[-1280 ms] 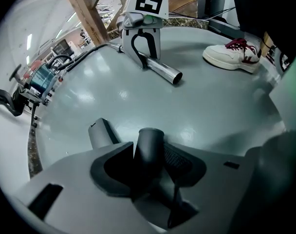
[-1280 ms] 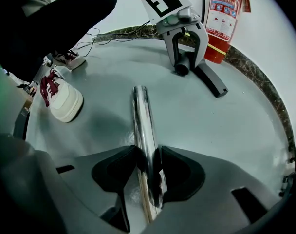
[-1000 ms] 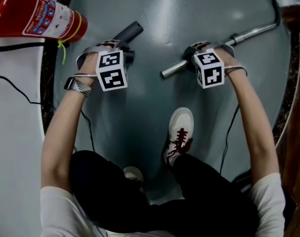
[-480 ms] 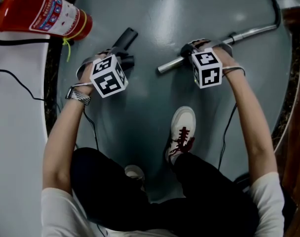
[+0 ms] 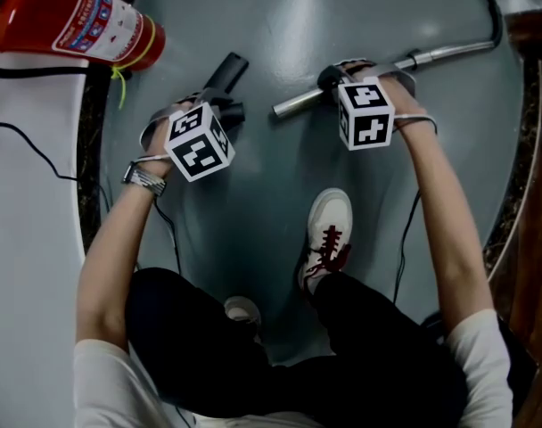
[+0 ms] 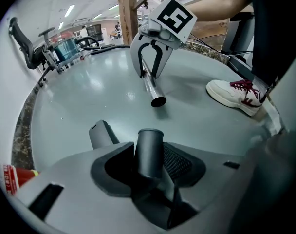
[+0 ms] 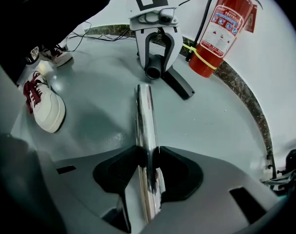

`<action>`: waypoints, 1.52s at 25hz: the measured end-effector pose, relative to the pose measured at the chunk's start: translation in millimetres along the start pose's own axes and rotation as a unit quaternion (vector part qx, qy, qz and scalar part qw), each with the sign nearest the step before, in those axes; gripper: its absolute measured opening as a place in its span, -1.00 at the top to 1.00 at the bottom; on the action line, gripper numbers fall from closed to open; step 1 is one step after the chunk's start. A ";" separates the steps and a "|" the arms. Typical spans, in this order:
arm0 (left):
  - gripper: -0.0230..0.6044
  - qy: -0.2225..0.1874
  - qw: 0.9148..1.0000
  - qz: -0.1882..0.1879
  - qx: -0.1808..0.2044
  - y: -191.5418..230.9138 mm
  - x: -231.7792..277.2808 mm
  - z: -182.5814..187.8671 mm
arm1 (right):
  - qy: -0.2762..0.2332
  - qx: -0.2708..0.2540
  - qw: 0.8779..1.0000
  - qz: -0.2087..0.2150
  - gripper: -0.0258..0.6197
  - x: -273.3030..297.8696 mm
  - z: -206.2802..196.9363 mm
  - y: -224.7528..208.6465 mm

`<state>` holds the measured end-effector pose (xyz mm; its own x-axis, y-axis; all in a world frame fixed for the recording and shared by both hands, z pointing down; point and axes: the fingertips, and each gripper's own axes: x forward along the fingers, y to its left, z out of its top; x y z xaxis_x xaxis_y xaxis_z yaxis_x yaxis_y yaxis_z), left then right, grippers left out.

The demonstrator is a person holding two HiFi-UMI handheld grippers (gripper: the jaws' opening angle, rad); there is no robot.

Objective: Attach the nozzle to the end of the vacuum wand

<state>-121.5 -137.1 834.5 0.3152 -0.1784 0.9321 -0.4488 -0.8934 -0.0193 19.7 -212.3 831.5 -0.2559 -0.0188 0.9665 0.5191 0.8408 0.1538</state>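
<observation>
Gripping nozzle (image 6: 149,150), left tongs (image 7: 156,66) face right tongs (image 6: 149,73) closing on wand (image 7: 144,111); extinguisher (image 7: 221,30), shoe (image 5: 327,234) nearby.

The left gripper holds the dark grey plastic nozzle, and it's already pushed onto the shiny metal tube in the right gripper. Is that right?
Not yet. The left gripper holds the dark grey plastic nozzle, but it is apart from the shiny metal tube: the head view shows grey floor between them. The right gripper has its jaws closing on that tube.
</observation>
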 end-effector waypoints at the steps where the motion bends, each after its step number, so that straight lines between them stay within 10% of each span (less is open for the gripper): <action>1: 0.34 -0.002 1.000 0.001 -0.006 -0.1 0.1 1.4 | -0.002 0.000 1.000 -0.001 0.45 -1.5 2.3 -0.9; 9: 0.34 -0.033 0.997 -0.005 -0.075 -10.0 -2.1 24.3 | -0.006 0.015 1.000 -0.016 0.44 -9.3 15.3 -8.6; 38: 0.35 -0.077 0.990 0.002 -0.118 -8.5 -10.2 41.4 | -0.016 0.028 0.999 -0.024 0.44 -8.9 29.4 -14.1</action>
<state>-86.4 -144.7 810.2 0.4284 -0.2592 0.8656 -0.6274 -0.7747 0.0786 -9.3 -208.1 814.8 -0.3062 -0.0436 0.9510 0.4588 0.8685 0.1875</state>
